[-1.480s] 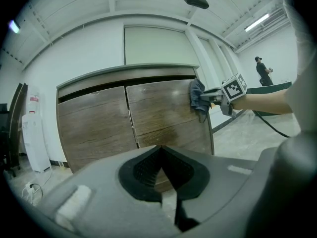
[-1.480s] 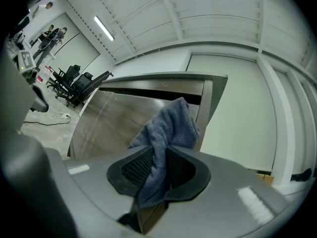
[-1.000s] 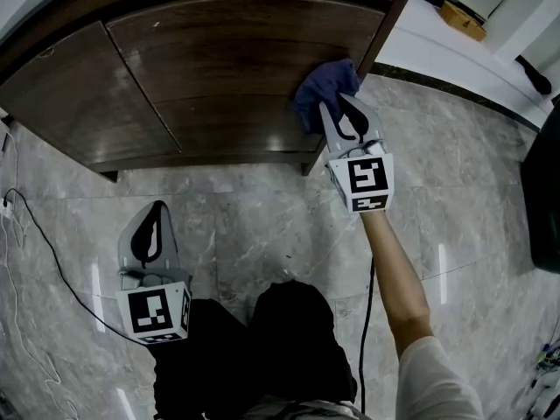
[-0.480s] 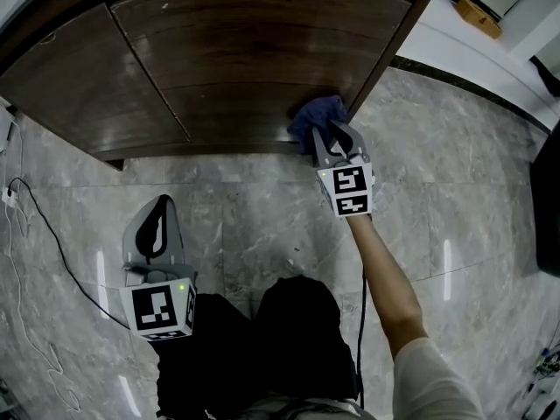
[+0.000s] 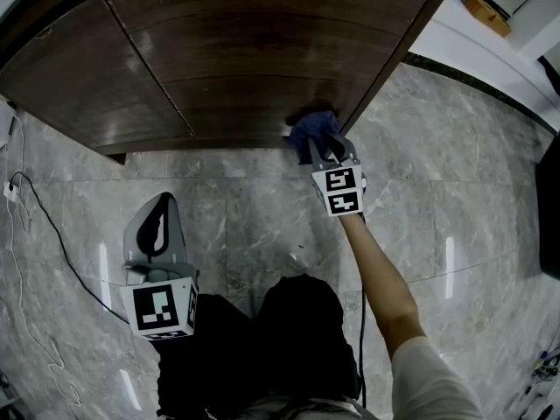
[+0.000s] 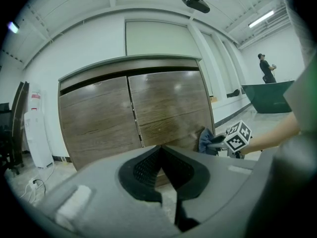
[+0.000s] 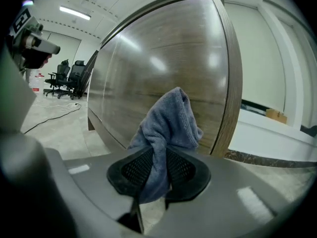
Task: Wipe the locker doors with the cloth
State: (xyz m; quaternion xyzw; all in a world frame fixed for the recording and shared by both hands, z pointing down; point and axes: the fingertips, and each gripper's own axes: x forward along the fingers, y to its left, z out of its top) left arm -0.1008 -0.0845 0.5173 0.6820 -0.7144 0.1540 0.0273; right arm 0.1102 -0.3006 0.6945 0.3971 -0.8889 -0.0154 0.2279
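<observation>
The dark wooden locker has two doors (image 5: 254,51) and stands on a grey marble floor. My right gripper (image 5: 322,149) is shut on a blue cloth (image 5: 311,129), which presses against the bottom right corner of the right-hand door (image 7: 163,63). The cloth (image 7: 166,128) bunches up between the jaws and rises toward the wood. My left gripper (image 5: 156,234) hangs low at the left, away from the locker, its jaws shut with nothing between them. In the left gripper view both doors (image 6: 133,113) and the right gripper with the cloth (image 6: 205,139) show ahead.
A black cable (image 5: 44,234) runs over the floor at the left. A white wall base (image 5: 499,68) lies right of the locker, with a small cardboard box (image 5: 490,11) beyond. Office chairs (image 7: 67,78) stand far off. A person (image 6: 267,68) stands in the distance.
The right gripper has drawn the cloth down the right-hand door, from mid-height near the edge to the bottom corner. The left gripper has stayed in place.
</observation>
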